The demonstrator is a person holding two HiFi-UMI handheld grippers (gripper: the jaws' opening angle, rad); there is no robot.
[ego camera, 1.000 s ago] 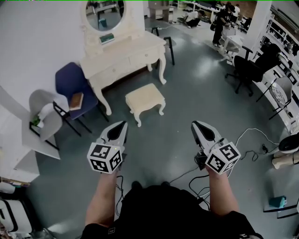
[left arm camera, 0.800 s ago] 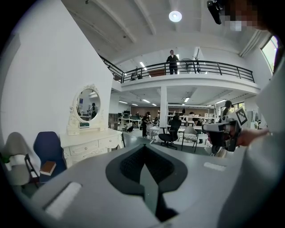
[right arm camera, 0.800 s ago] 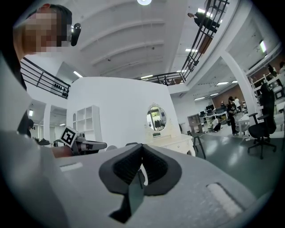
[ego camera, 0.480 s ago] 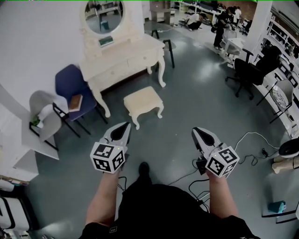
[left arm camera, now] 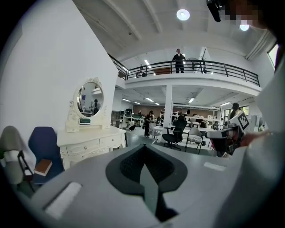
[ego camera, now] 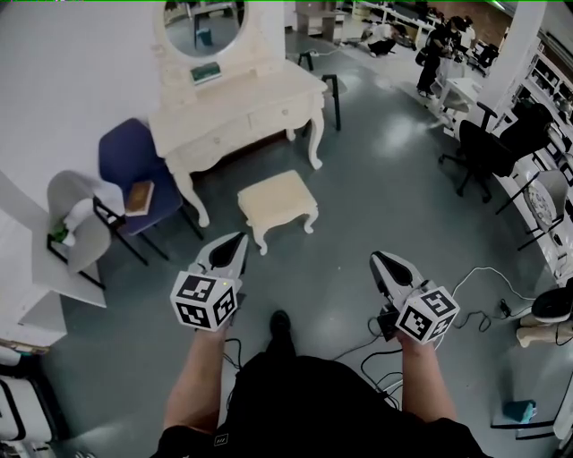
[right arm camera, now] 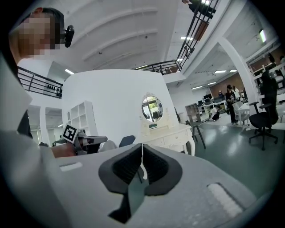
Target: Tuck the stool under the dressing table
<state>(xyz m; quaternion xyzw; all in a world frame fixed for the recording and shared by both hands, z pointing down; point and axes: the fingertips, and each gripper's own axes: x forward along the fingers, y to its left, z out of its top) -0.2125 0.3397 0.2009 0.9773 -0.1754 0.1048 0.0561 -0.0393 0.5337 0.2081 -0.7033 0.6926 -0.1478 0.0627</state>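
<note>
The cream stool (ego camera: 276, 195) is seen standing on the grey floor (ego camera: 376, 179), out in front of the dressing bench (ego camera: 237, 98) and apart from it. It is not under the top. Its four curved legs are planted on the floor, and its padded top is bare.

The dressing bench is set against the white wall, and an oval mirror (ego camera: 204, 25) is carried at its back with a small green box (ego camera: 205, 73) lying below it. The same bench (left arm camera: 89, 138) and mirror (left arm camera: 90, 99) are seen at the left of the left gripper view, and they appear again ahead of the jaws in the right gripper view, bench (right arm camera: 171, 133) and mirror (right arm camera: 152, 108).

The left tool (ego camera: 238, 238) is held on the near side of the stool, pointed towards it. In its own view the jaws of this tool (left arm camera: 143, 149) are pressed together, with nothing between them. The right tool (ego camera: 376, 258) is held further to the right, well apart from the stool. Its jaws (right arm camera: 141, 149) are likewise pressed together on nothing.

A blue chair (ego camera: 134, 161) with a book (ego camera: 140, 197) on its seat is placed left of the bench, and a grey chair (ego camera: 76, 210) stands beside that. Cables (ego camera: 483, 286) are strewn over the floor at the right, near a black office chair (ego camera: 488, 152).
</note>
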